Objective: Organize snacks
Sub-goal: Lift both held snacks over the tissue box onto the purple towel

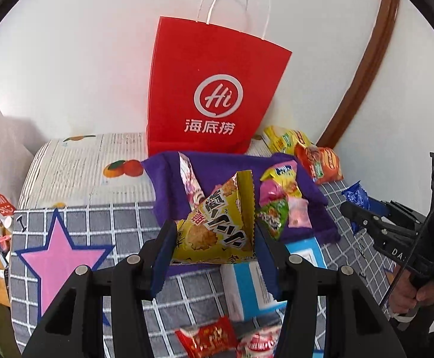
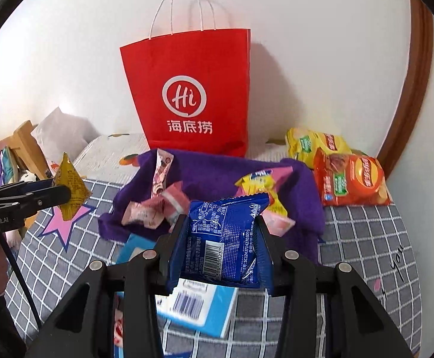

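A red bag (image 2: 187, 89) reads "Hi 海底捞". In front of it, the left gripper (image 1: 214, 238) clamps a yellow packet (image 1: 217, 226); the right gripper (image 2: 221, 247) clamps a blue packet (image 2: 223, 238).

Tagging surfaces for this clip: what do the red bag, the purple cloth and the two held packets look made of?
Red bag: matte paper, going by crisp folds and twisted white cord handles.
Purple cloth: soft, fuzzy fabric, perhaps fleece or towelling; it slumps in folds.
Yellow packet in the left hand-held gripper and blue packet in the right hand-held gripper: glossy plastic film, with crinkles and serrated seals.
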{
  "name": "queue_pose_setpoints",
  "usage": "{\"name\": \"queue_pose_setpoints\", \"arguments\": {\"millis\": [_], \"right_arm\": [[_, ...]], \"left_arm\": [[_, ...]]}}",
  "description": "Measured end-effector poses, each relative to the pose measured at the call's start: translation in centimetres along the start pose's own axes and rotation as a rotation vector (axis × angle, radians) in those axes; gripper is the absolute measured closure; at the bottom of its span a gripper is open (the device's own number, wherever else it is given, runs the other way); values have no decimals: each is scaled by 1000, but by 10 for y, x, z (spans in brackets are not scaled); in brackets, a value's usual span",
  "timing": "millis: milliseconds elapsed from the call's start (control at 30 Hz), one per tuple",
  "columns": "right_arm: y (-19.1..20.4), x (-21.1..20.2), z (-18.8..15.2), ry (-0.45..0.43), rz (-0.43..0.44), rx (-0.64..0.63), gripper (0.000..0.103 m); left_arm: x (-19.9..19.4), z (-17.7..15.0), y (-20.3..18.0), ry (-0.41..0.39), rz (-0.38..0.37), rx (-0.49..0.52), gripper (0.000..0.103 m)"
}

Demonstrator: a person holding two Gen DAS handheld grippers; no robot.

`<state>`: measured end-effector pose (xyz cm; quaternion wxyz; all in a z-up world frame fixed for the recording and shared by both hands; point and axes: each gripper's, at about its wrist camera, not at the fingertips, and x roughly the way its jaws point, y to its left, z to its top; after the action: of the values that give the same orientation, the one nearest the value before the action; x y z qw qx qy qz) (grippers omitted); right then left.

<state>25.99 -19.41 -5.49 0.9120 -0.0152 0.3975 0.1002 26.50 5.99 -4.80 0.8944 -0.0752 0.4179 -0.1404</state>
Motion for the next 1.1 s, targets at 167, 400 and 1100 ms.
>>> {"name": "queue_pose_setpoints", "arguments": {"millis": [167,400,1100], "right_arm": [[2,16,14,0,9,-12,61],[6,34,39,-21,25,-30,61],[-4,116,54,38,86,-5,61]], "left_arm": [[15,16,3,2,-3,-17,53],[35,39,2,-9,15,-12,53],[102,43,26,64,48,-50,53]]}}
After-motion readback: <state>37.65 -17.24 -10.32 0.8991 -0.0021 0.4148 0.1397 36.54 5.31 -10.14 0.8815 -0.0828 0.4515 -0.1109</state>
